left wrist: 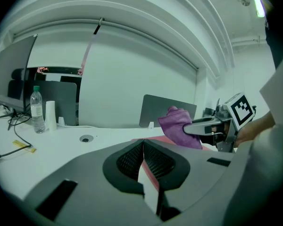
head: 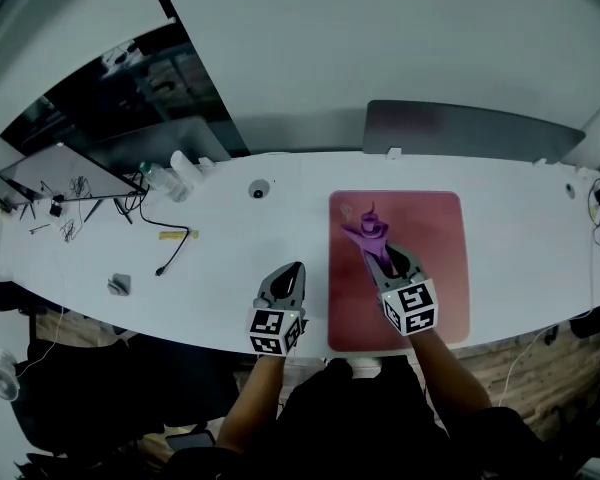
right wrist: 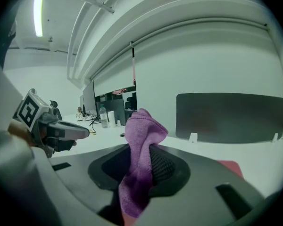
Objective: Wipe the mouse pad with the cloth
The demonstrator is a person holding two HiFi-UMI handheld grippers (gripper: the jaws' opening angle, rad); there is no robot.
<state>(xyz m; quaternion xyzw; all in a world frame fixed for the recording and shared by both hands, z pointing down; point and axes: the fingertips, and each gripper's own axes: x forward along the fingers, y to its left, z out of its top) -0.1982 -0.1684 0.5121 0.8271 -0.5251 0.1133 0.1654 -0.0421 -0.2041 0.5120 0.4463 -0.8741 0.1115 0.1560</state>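
Note:
A red mouse pad [head: 425,238] lies on the white desk [head: 240,248] at the right of centre. My right gripper [head: 377,252] is held above the pad, shut on a purple cloth [head: 365,230] that sticks up past its jaws. The cloth [right wrist: 140,159] fills the gap between the jaws in the right gripper view, and it also shows in the left gripper view [left wrist: 179,126]. My left gripper [head: 288,280] hovers over the desk just left of the pad [left wrist: 153,145], jaws shut with nothing between them.
A water bottle [left wrist: 36,109] and a white cup [left wrist: 50,115] stand at the desk's back left, beside cables [head: 165,248] and a laptop [head: 60,173]. A round cable port [head: 259,189] sits behind the left gripper. A grey panel [head: 470,133] stands behind the pad.

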